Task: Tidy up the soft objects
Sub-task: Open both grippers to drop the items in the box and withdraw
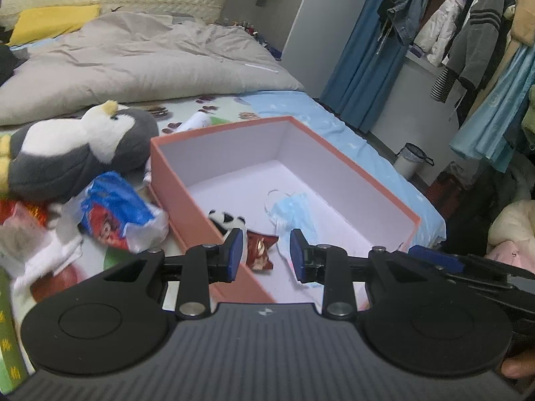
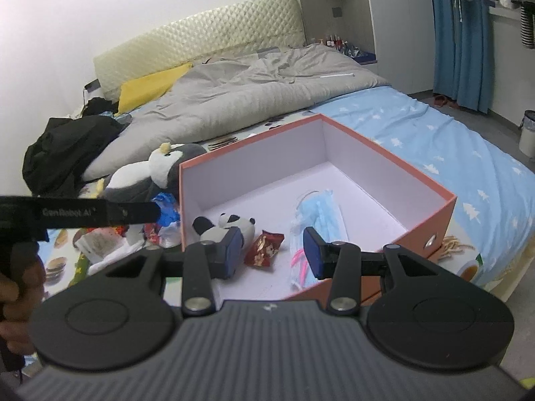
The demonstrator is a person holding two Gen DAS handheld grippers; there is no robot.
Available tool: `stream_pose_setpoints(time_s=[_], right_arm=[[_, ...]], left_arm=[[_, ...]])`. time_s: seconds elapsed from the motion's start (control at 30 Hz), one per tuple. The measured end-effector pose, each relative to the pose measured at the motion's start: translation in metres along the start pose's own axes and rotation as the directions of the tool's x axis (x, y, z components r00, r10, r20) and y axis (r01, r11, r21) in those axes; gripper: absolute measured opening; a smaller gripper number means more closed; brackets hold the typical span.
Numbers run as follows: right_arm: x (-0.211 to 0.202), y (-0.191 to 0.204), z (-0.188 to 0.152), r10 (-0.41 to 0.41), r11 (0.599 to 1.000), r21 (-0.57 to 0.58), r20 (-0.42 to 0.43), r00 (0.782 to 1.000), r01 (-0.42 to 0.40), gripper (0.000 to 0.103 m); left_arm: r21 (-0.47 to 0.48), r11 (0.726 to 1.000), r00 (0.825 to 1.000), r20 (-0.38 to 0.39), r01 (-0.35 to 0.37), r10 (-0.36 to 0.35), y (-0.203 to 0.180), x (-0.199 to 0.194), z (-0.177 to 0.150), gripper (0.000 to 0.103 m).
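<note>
While both hand-held grippers, left [image 1: 263, 255] and right [image 2: 273, 253], hover with jaws apart and empty, the box [image 2: 444, 217] on the bed [image 2: 468, 153] contains a panda toy [image 2: 230, 222], snack packet [image 2: 265, 247] and face masks [image 2: 321, 214].

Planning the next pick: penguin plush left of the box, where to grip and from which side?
Grip the penguin plush across its grey-and-white belly, probably coming down from above with the left gripper, whose jaws are open and empty. It lies on its side on the bed, body uppermost and clear; the pink box crowds its head end, wrappers its near side.
</note>
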State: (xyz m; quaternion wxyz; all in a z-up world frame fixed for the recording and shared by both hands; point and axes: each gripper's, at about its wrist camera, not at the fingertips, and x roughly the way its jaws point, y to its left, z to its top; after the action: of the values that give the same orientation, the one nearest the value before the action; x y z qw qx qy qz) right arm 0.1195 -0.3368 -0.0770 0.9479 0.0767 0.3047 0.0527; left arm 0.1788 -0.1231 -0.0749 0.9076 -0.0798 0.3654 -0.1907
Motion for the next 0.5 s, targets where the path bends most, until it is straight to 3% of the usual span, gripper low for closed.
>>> stream_pose_setpoints(time_s=[0.1,0.3,0.5], right_arm=[[-0.008,0.006,-0.006,0.010,1.000,-0.017,0.005,1.000,-0.010,0.044],[-0.015,0.017,-0.017,0.030,0.999,-0.027,-0.007,1.000,-0.030,0.044],[-0.016,0.033,-0.029,0.046,0.996,-0.073,-0.039,0.998,-0.048,0.044]], left_arm=[[-0.018,1.000,1.000,0.011,-0.008,0.009,0.003,-0.013,-0.014,0.036],[-0.017,0.995,0.995,0.014,-0.096,0.097,0.009,-0.024,-0.038,0.036],[-0.030,0.994,0.993,0.036,-0.107,0.108,0.017,-0.039,-0.047,0.036]])
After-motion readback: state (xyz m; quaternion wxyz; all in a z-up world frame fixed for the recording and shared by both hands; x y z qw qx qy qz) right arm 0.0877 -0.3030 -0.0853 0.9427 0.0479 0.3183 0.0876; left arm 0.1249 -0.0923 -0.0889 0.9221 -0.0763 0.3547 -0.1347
